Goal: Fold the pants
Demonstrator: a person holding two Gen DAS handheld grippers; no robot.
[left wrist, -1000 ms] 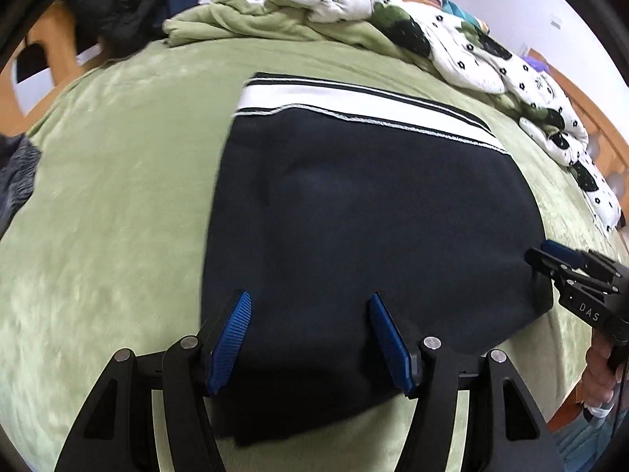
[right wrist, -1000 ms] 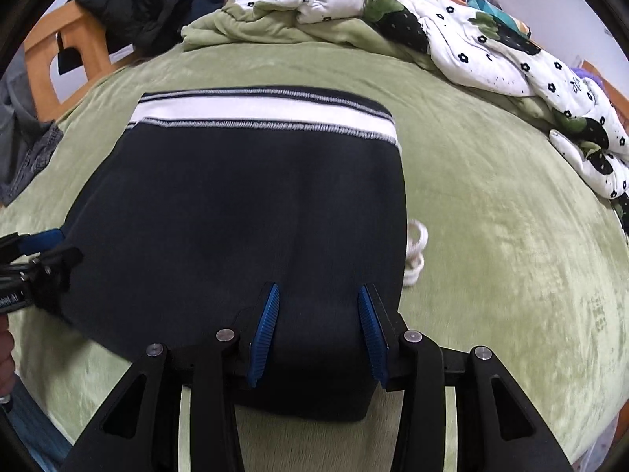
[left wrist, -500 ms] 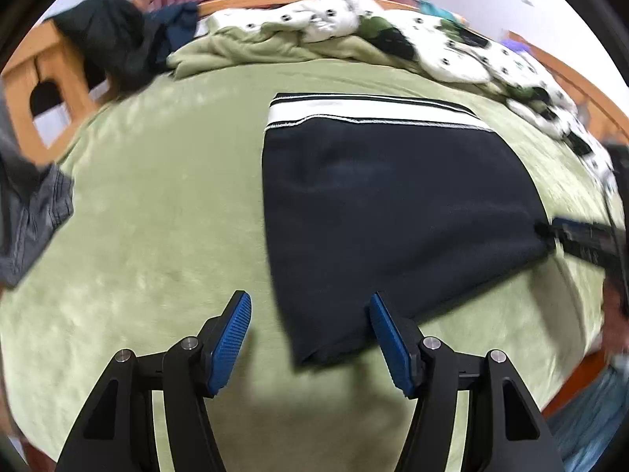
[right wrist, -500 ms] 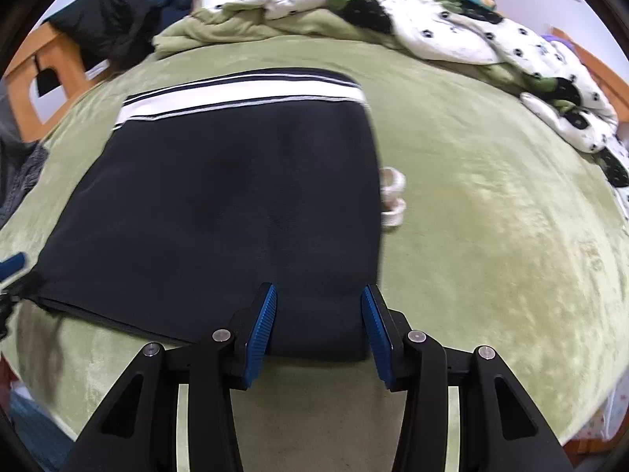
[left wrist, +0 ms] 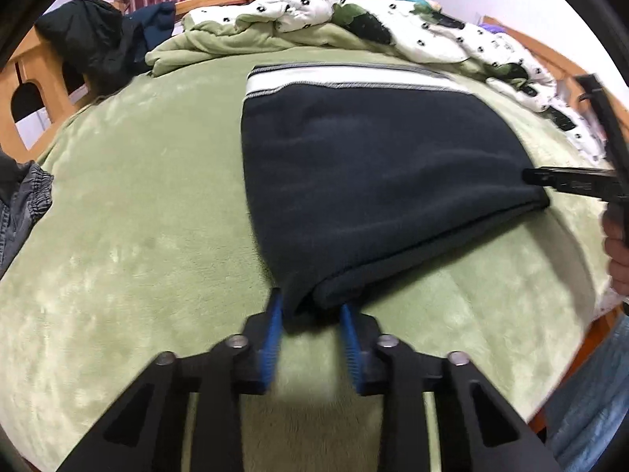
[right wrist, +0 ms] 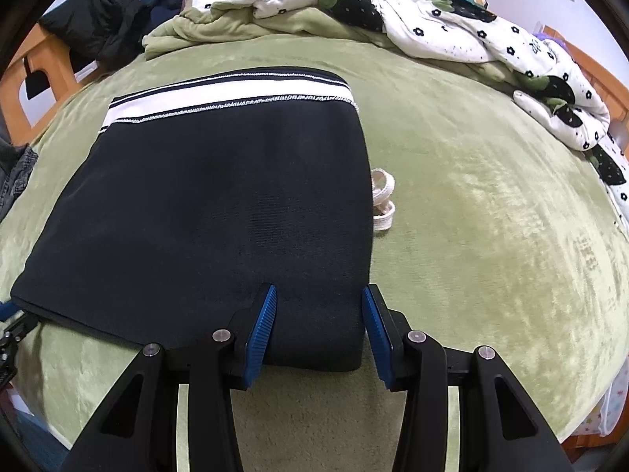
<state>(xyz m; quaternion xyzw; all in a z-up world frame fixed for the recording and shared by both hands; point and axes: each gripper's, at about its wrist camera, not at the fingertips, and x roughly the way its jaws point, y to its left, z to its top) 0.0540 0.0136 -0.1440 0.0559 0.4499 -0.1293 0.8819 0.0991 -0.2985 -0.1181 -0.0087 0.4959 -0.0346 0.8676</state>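
Note:
Dark navy pants [left wrist: 373,181] lie folded flat on the green bedspread [left wrist: 129,236], with the white-striped waistband [right wrist: 228,98] at the far end. My left gripper [left wrist: 311,320] is closing its jaws, and the pants' near left corner is pinched between the blue pads. The same gripper shows at the left edge of the right wrist view [right wrist: 11,326]. My right gripper [right wrist: 319,328] stands open astride the pants' near right corner [right wrist: 220,204], the fabric lying between its fingers without being squeezed. In the left wrist view it [left wrist: 530,177] sits at that corner.
A flowered white quilt [right wrist: 452,19] and a bunched green blanket [right wrist: 220,27] fill the far side. Dark jackets [left wrist: 90,43] hang on the wooden bed frame [left wrist: 35,90]. A grey garment [left wrist: 23,204] lies at the left edge. A white looped strap [right wrist: 383,200] lies right of the pants. A hand [left wrist: 617,244] holds the right gripper.
My left gripper came off the top of the pants, slid to their near left corner and narrowed its jaws onto the fabric. The right gripper stayed at its corner.

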